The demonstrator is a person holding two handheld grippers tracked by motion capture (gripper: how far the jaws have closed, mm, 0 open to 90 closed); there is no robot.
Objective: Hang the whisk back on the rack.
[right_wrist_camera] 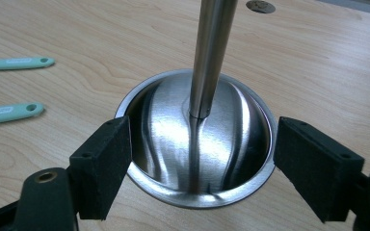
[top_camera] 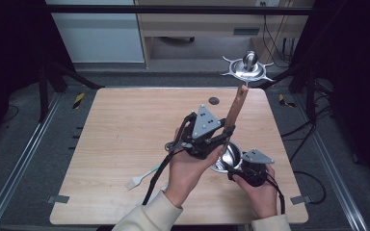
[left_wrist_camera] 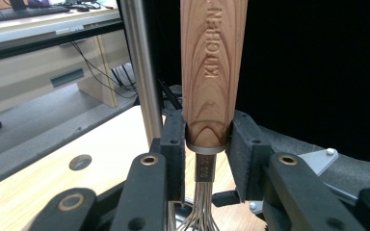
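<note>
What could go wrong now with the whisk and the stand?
1. The left tongs pinch only the bottom of the whisk handle; it may tilt or slip.
2. The right tongs look open around the stand base; a knock on the pole could tip it.

**Three cameras, one steel stand**

The high view looks forward and down over the whole desk (top_camera: 125, 144). The left gripper view sits close, facing up along a wooden handle (left_wrist_camera: 214, 72). The right gripper view looks down, near the steel stand's domed base (right_wrist_camera: 197, 139), which the high view shares.
</note>
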